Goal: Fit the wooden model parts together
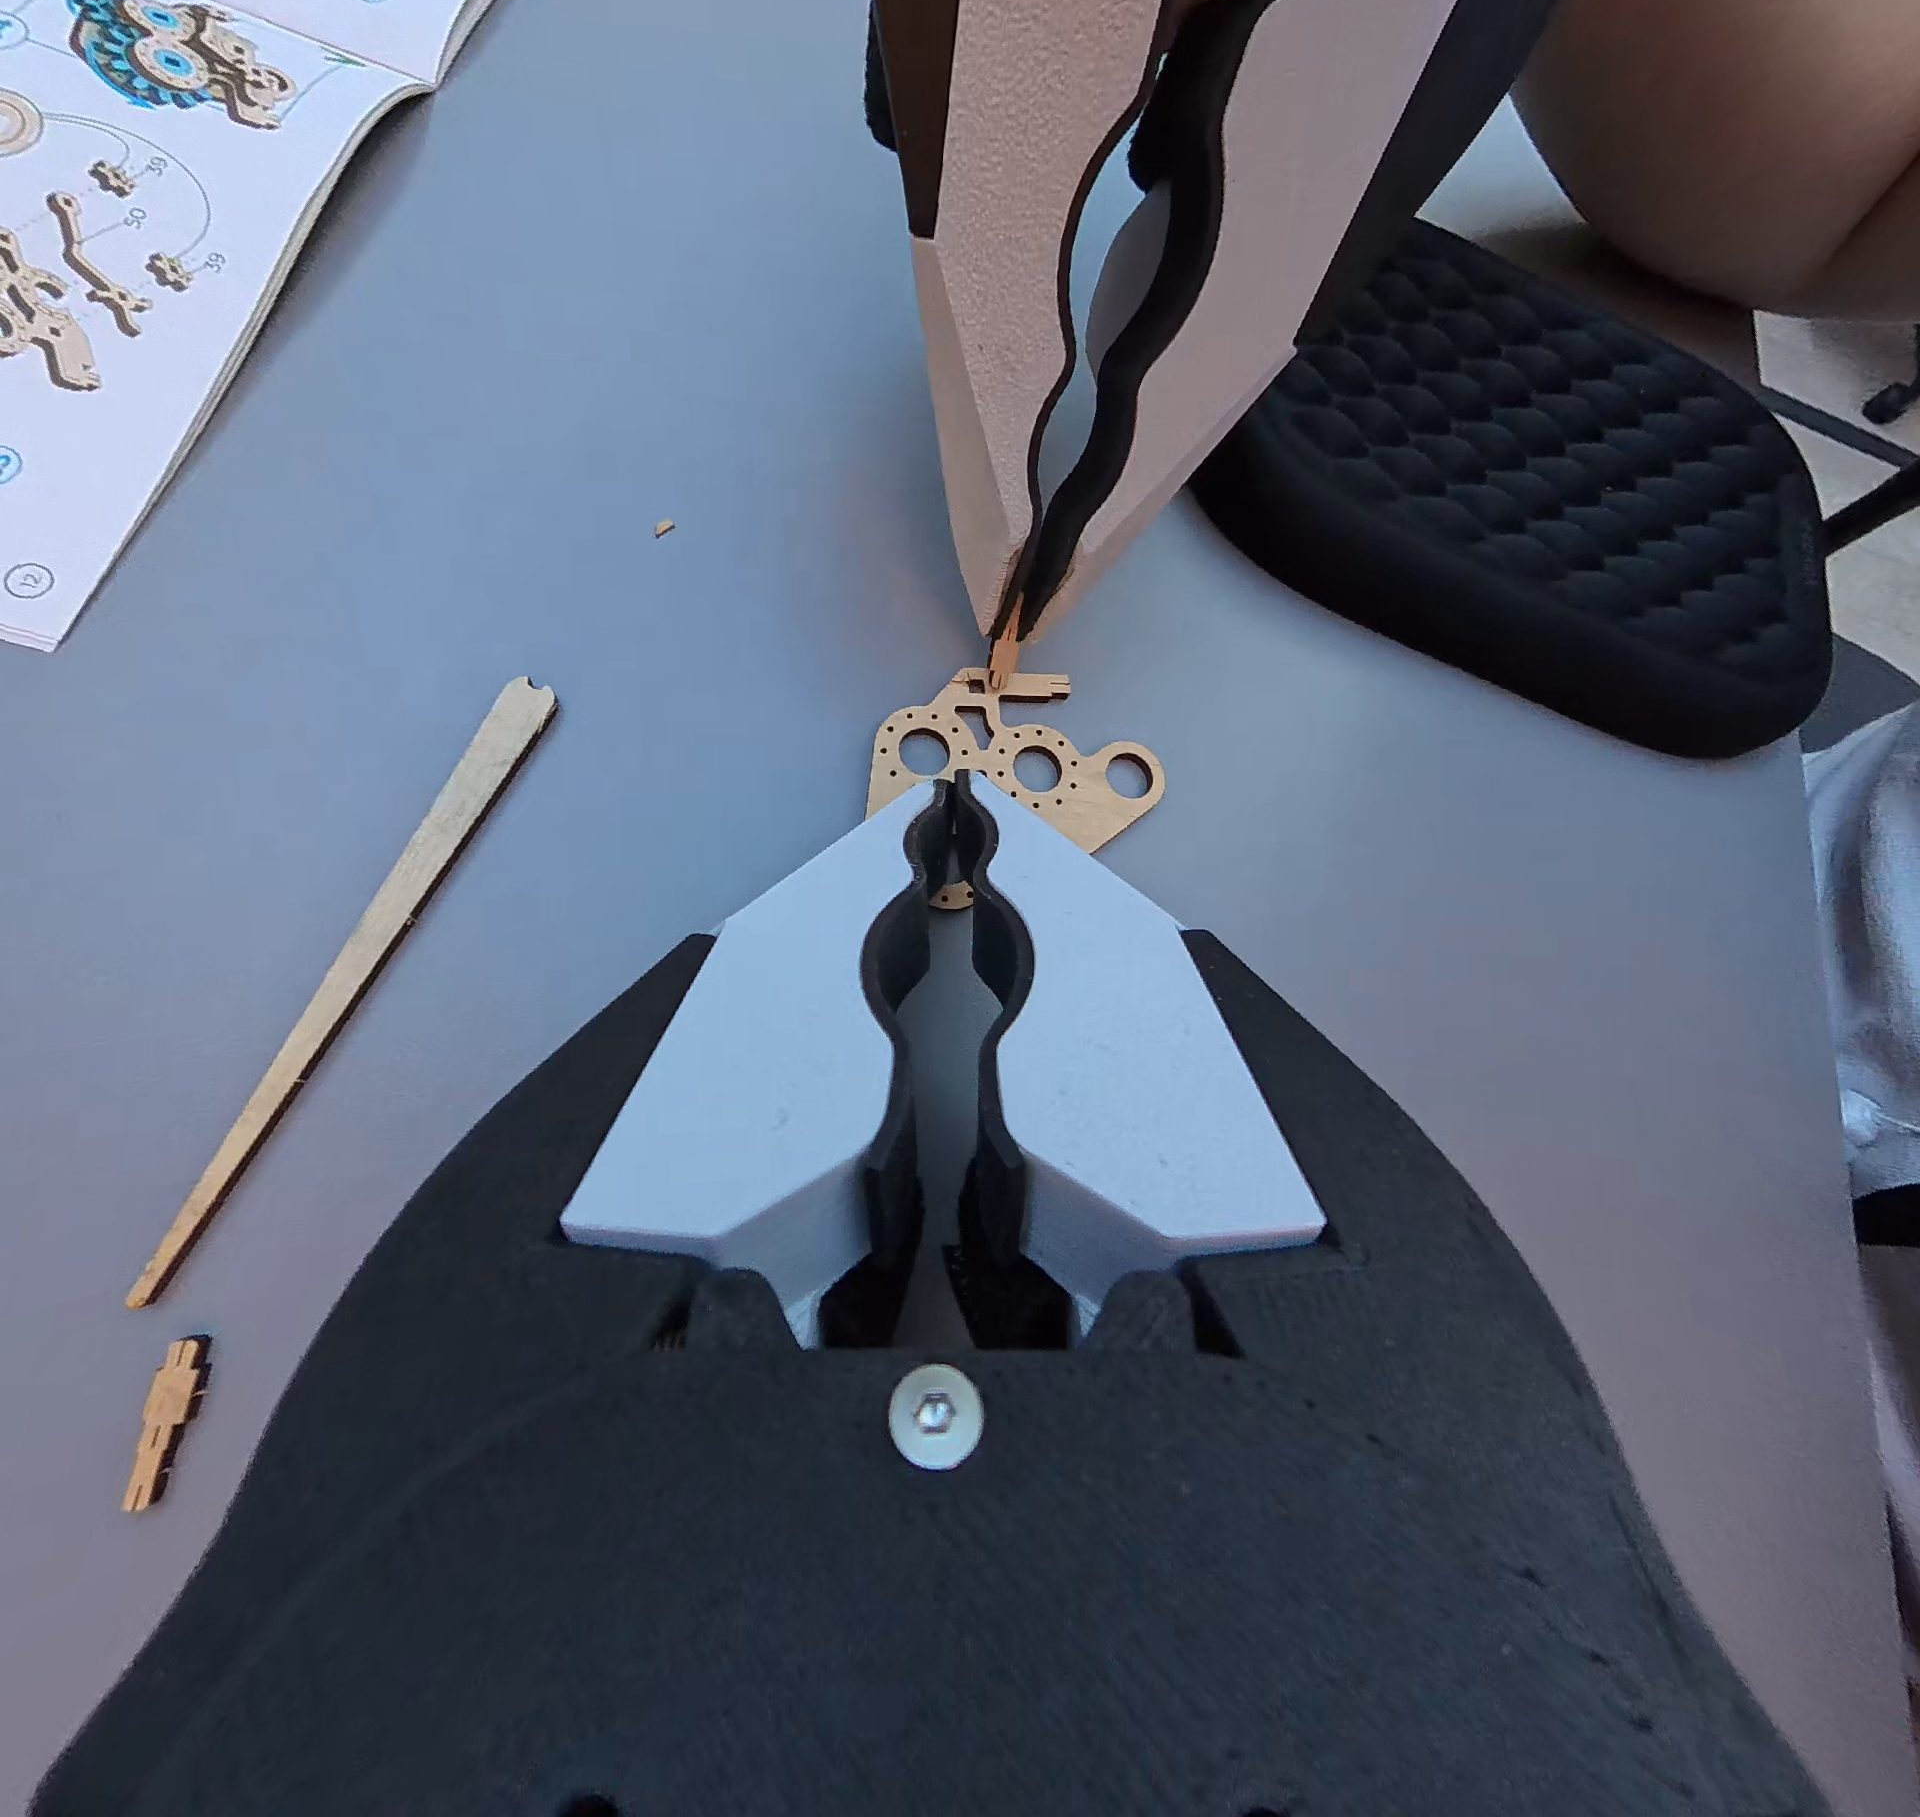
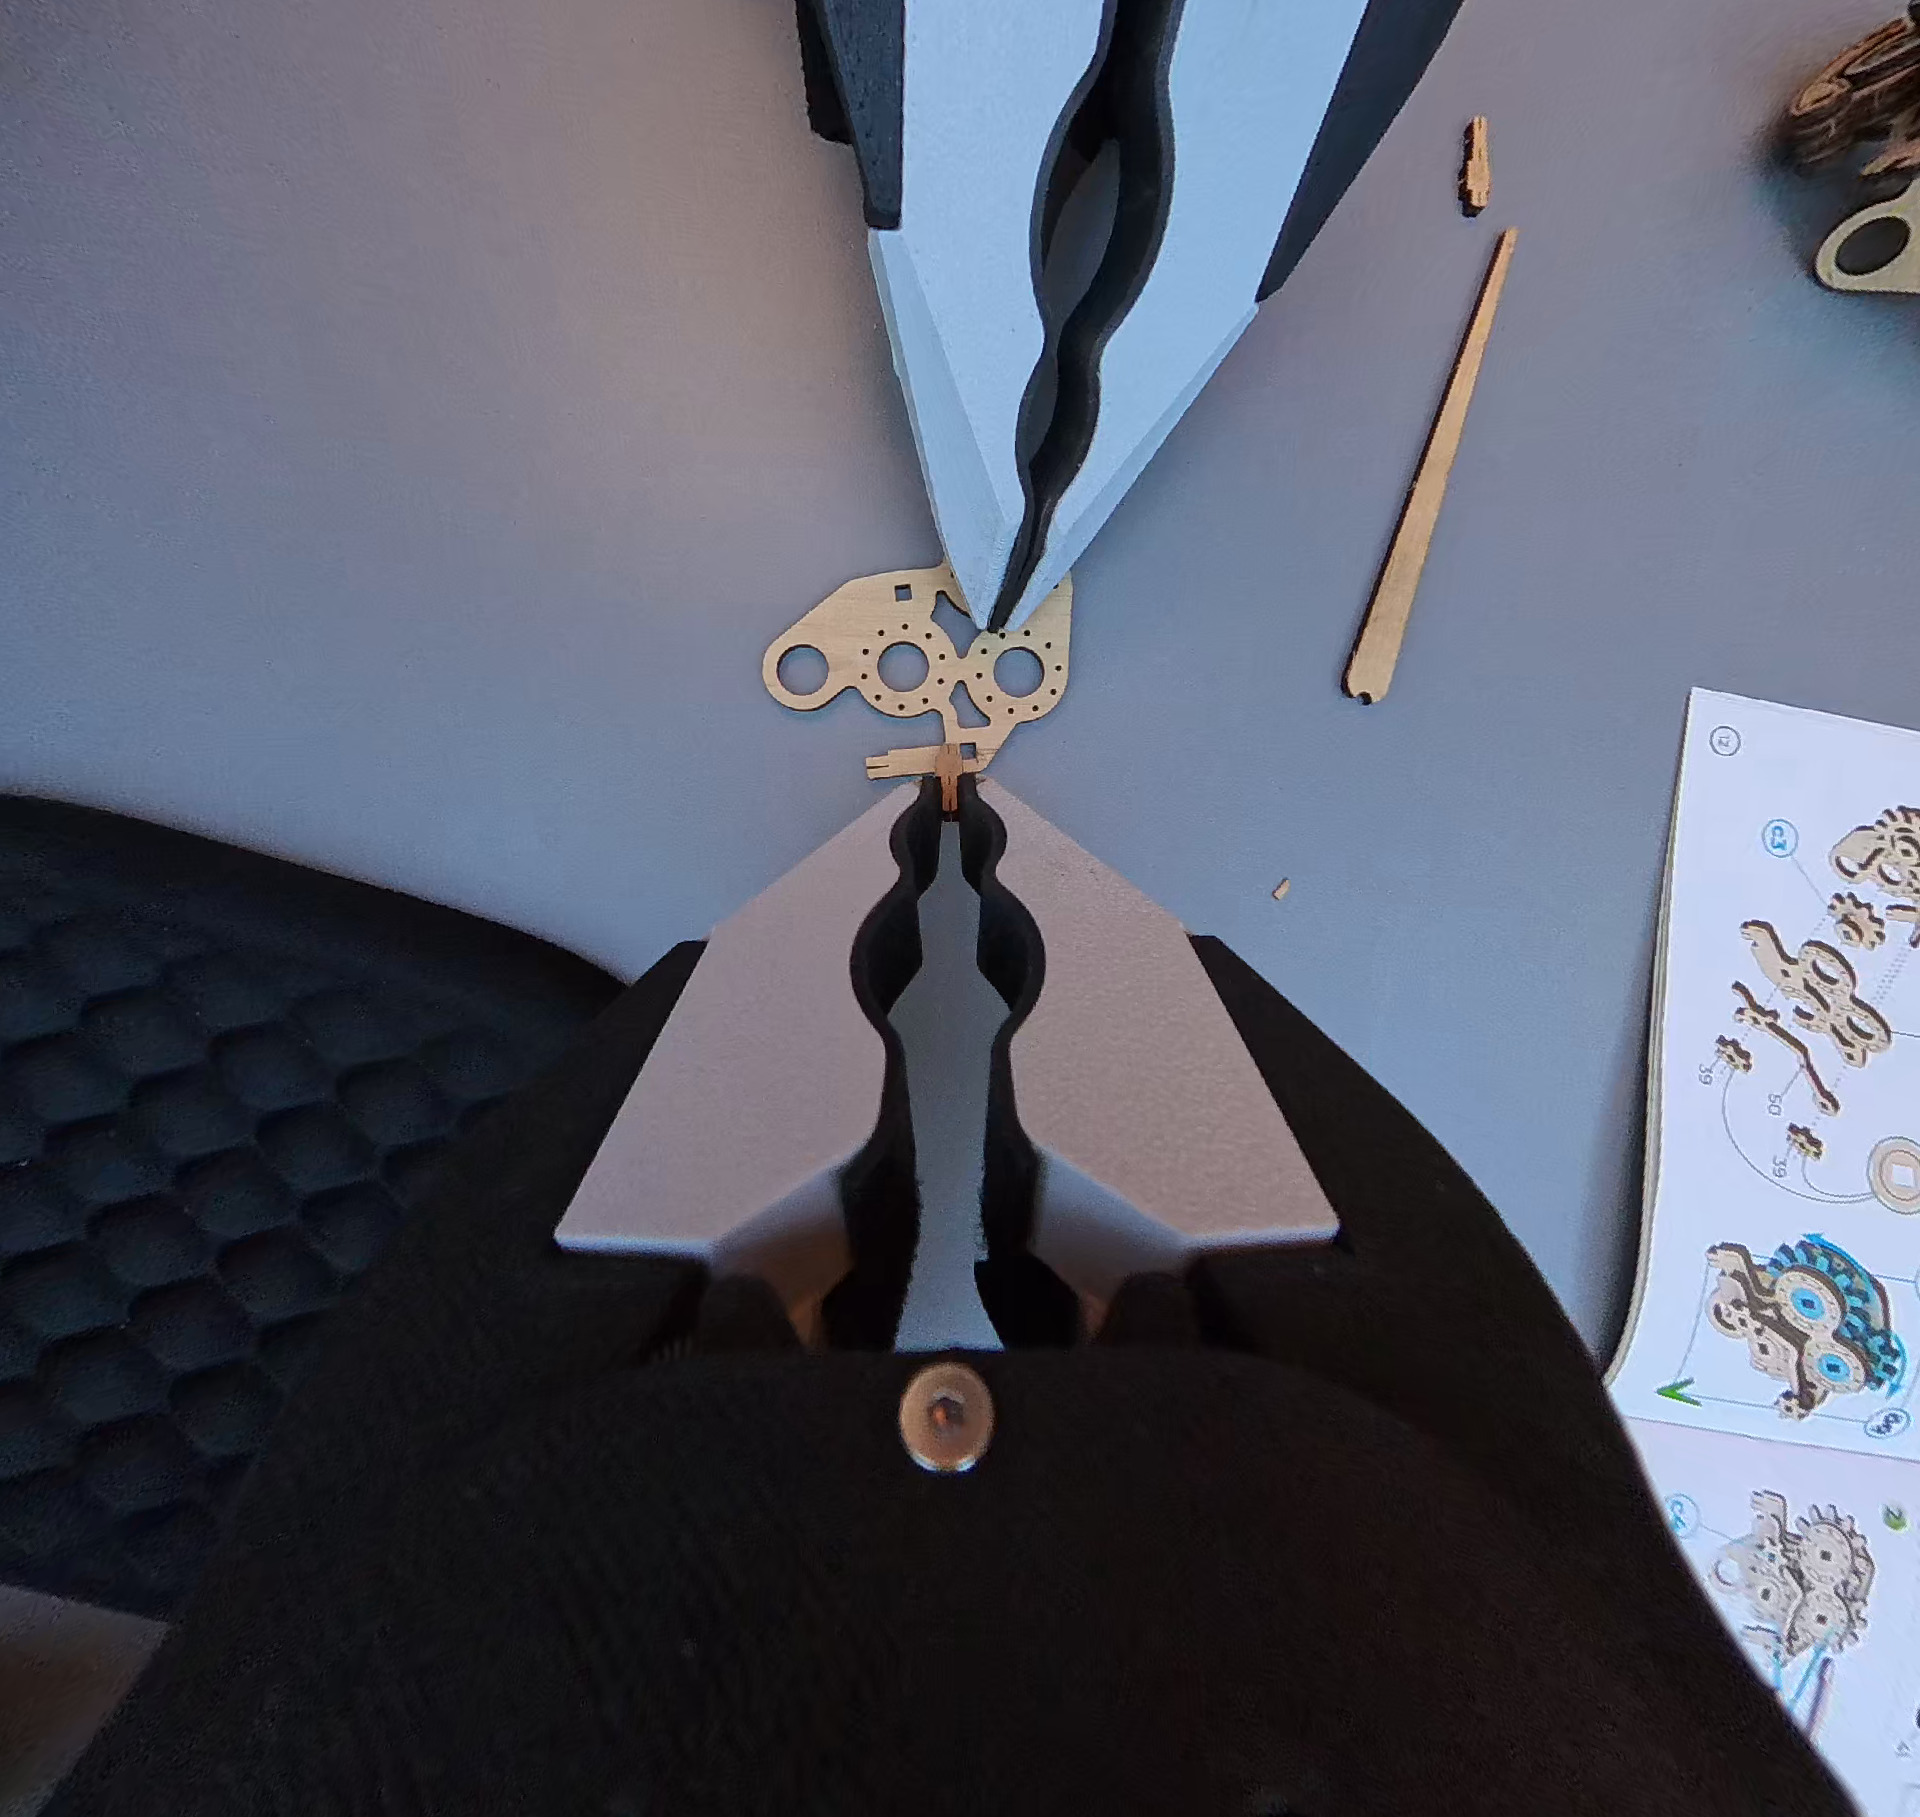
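Observation:
A flat wooden plate with three round holes point(image 1: 1039, 770) point(image 2: 904, 666) lies on the grey table point(image 1: 675, 365). My left gripper point(image 1: 956, 791) point(image 2: 997, 616) is shut, with its tips resting on the plate. My right gripper point(image 2: 948, 793) point(image 1: 1010, 624) is shut on a small cross-shaped wooden peg point(image 2: 949, 768) point(image 1: 1003, 661). It holds the peg upright against a thin wooden strip point(image 2: 899, 762) point(image 1: 1039, 687) at the plate's edge. I cannot tell whether the peg sits in a slot.
A long tapered wooden stick point(image 1: 343, 988) point(image 2: 1434, 458) and a spare cross-shaped peg point(image 1: 171, 1419) point(image 2: 1475, 162) lie beside the plate. An open instruction booklet point(image 1: 156, 209) point(image 2: 1787, 1144), a partly built model point(image 2: 1870, 157) and a black mesh chair seat point(image 1: 1507, 520) point(image 2: 208, 1144) surround the work area. Left and right tips are no more than a few centimetres apart. About 10 cm separates my left fingertips from the long tapered wooden stick point(image 2: 1434, 458). It turns up in the left wrist view point(image 1: 367, 956) as well.

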Demonstrator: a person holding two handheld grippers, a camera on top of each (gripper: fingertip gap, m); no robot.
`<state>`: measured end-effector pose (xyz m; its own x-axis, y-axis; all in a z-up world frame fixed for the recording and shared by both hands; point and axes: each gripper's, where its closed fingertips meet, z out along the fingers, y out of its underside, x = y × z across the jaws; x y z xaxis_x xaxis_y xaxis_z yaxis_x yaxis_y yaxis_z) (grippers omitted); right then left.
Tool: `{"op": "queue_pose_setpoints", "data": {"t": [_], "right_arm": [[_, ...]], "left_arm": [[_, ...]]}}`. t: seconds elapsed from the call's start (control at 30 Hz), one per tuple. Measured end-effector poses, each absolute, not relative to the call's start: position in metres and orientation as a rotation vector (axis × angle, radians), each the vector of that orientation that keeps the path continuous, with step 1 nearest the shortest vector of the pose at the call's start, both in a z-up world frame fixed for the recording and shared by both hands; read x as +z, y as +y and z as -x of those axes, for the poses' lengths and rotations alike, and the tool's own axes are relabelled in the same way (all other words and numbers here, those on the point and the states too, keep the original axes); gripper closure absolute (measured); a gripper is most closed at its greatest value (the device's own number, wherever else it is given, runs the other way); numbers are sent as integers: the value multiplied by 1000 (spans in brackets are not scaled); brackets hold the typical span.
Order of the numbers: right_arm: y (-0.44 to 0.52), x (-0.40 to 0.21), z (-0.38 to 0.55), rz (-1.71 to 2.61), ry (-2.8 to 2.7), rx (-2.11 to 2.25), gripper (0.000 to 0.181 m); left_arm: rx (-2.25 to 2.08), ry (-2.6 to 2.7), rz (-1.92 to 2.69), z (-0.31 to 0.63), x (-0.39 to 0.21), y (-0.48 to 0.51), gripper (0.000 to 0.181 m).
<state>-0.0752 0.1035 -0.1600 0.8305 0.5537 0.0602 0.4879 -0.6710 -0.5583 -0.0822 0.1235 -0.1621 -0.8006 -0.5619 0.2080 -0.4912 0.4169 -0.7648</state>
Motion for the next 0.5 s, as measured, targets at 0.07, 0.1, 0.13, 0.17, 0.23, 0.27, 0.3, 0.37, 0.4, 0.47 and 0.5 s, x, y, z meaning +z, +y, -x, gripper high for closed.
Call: {"op": "queue_pose_setpoints", "data": {"t": [0.07,0.1,0.13,0.17,0.23,0.27,0.3,0.37,0.4,0.47,0.5], "right_arm": [[104,-160,75,2435,-771,147,179],[104,-160,75,2431,-776,146,179],[104,-160,76,2427,-777,148,179],[104,-160,76,2421,-780,149,179],[104,-157,75,2391,-803,125,179],[107,-151,74,2346,-820,88,179],[112,-137,72,2257,-834,18,179],[128,-78,71,1901,-850,-240,179],[128,-45,75,1704,-880,-400,179],[122,-12,84,1477,-1024,-781,180],[121,-7,85,1424,-1083,-965,179]], "left_arm": [[-1349,2576,960,82,-162,123,181],[-1350,2577,963,82,-162,123,181],[-1353,2578,965,82,-162,124,181],[-1354,2579,967,82,-162,124,181],[-1357,2580,969,82,-162,123,181],[-1359,2580,973,83,-162,124,181],[-1362,2580,978,83,-162,124,181],[-1365,2582,982,83,-162,124,181],[-1365,2583,980,84,-162,124,181],[-1362,2584,972,84,-162,124,181],[-1361,2585,969,84,-162,124,181]]}}
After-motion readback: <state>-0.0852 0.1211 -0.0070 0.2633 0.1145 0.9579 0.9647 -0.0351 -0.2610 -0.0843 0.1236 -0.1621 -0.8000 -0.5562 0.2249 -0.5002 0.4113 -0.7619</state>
